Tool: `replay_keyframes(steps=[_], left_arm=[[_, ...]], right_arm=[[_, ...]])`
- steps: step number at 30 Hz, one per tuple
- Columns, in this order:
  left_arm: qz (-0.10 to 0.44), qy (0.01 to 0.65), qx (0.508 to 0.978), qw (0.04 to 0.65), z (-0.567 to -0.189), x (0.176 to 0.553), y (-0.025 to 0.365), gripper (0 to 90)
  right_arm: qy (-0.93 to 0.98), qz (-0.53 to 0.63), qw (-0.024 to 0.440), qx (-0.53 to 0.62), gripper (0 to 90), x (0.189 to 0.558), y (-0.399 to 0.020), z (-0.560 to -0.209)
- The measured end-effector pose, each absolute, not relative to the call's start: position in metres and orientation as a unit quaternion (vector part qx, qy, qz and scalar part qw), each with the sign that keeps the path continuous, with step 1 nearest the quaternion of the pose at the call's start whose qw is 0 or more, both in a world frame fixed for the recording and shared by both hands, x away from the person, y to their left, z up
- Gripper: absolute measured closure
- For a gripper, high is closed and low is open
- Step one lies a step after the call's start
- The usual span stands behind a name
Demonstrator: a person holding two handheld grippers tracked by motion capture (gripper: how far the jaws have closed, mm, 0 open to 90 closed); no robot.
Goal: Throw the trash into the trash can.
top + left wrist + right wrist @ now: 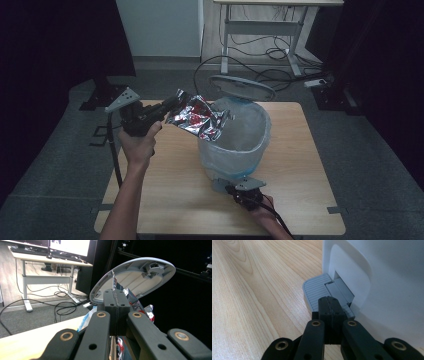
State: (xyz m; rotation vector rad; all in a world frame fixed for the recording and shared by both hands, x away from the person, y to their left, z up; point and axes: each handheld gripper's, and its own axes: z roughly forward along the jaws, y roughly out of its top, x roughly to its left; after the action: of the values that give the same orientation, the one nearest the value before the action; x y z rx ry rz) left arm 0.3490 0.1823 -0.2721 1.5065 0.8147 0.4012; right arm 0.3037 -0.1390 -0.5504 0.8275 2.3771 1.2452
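I have the left gripper [167, 107] up at the left of the pedal bin [235, 145], its jaws pinched together on the edge of a crumpled foil snack wrapper [197, 119], silver with red print. The wrapper hangs in the air, reaching over the bin's near-left rim, above the clear liner bag inside. In the left gripper view the foil edge [113, 280] runs up between my closed pads, with the raised lid [135, 275] of the bin tilted open just behind it.

My right gripper [329, 305] is low at the front of the bin, jaws fully together with nothing between them, the tips resting on the grey ribbed foot pedal [317, 288] where it comes out of the bin's white base. From above I see that gripper [239, 187] at the near foot of the bin on the wooden table [170, 190], and the lid [242, 87] standing open at the far side
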Motion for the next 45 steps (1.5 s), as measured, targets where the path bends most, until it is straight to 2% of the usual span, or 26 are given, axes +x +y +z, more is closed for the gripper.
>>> replay_keyframes(steps=[45], left_arm=[[0.165, 0.350, 0.684, 0.618, -0.277, 0.379, 0.125, 90.0]], right_arm=[[0.835, 0.437, 0.167, 0.290, 90.0, 0.304, -0.139, -0.551]])
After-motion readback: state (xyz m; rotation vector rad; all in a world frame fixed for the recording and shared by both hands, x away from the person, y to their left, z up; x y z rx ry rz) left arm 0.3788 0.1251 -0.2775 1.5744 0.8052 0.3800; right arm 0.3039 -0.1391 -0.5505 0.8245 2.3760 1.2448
